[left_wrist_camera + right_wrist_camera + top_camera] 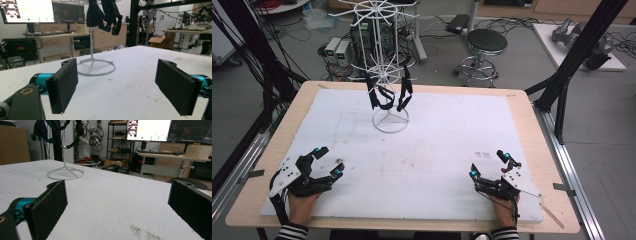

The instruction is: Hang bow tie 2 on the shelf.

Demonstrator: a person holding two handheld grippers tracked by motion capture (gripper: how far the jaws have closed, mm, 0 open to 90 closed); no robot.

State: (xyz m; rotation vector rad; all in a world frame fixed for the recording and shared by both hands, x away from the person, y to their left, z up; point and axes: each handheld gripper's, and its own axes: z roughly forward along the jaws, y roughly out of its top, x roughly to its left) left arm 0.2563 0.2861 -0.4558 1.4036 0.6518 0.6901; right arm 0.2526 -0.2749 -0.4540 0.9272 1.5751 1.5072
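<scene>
A white wire rack (pixel 388 65) stands on a ring base at the back middle of the white mat (pixel 437 130). Black socks (pixel 387 95) hang from its lower arms. The rack's ring base (pixel 96 67) and the socks (pixel 102 15) appear ahead in the left gripper view; the rack (pixel 65 173) sits far left in the right gripper view. My left gripper (pixel 328 162) rests open at the near left of the mat, nothing between its pads (pixel 63 86). My right gripper (pixel 488 164) rests open at the near right, its pads (pixel 48 207) apart and empty.
The mat lies on a wooden table (pixel 532 150). A black stool (pixel 486 42) and computer boxes (pixel 339 50) stand on the floor beyond the far edge. Black frame posts (pixel 577 55) rise at the right and left. Small dirt marks (pixel 482 155) speckle the mat.
</scene>
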